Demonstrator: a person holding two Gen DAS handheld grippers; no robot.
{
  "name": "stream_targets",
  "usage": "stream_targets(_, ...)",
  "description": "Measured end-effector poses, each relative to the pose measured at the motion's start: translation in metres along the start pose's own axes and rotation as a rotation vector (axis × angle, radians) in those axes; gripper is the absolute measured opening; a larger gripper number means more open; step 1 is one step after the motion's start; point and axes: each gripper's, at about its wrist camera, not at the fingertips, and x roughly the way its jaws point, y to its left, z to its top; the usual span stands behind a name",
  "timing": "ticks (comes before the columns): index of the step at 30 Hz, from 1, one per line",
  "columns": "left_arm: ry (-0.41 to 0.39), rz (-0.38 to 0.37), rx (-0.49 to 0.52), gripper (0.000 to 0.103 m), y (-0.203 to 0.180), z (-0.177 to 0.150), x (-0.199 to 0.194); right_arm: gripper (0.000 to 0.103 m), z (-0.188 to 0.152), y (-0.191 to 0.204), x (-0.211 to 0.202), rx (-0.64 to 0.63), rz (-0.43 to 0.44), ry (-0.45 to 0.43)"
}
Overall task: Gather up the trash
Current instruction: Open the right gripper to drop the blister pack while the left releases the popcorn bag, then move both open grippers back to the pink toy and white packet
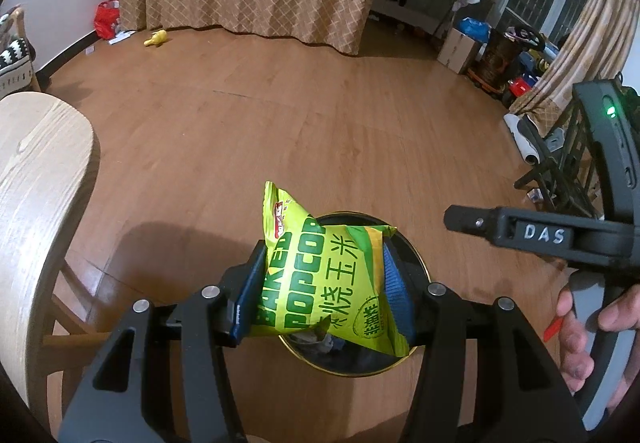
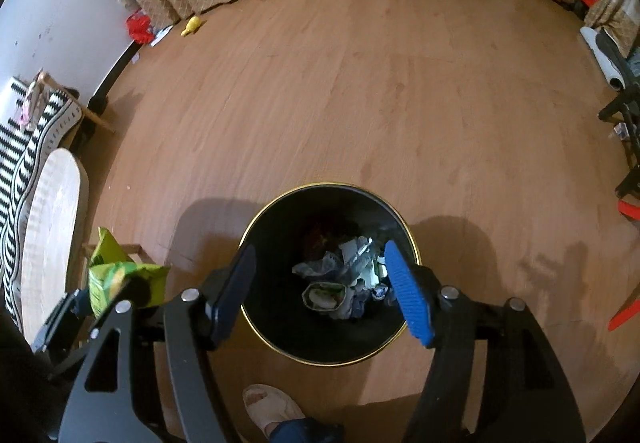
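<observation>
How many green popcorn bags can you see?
1. The popcorn bag is squeezed in the left gripper, over the black trash bin. More might hide under the crumpled trash inside the bin.

bag point(image 1: 320, 275): green snack pack printed "BAKED POPCOR…" in green block letters, last letter cut off | same bag: Chinese characters "烧玉米" ran beside it | round seal low on bag too small to read | right gripper point(image 1: 464, 219): white label read "DAS"
</observation>
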Motion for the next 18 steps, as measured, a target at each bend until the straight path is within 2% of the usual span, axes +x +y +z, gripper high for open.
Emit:
stream_targets(5, 0.017, -0.04, -0.001, 0.057, -0.005, -0.001, 0.011, 0.067, 0.004, -0.008, -0.007, 0.024, -0.01, -0.026)
stream_targets(8, 0.028, -0.058, 0.011, 0.066, -0.012, -0.004, 0.019, 0.069, 0.004, -0.016, -0.012, 0.056, -0.016, -0.052)
stream_targets(10, 0.029, -0.061, 0.012, 0.076, -0.015, -0.005, 0.022, 0.069, 0.004, -0.021, -0.013, 0.076, -0.017, -0.063)
stream_targets(15, 0.027, -0.061, 0.002, 0.083, -0.016, -0.006, 0.023, 0.069, 0.006, -0.022, -0.012, 0.082, -0.009, -0.063)
stream_targets(18, 0.016, -0.051, -0.017, 0.083, -0.01, -0.006, 0.016, 0.07, 0.004, -0.018, -0.013, 0.067, -0.006, -0.072)
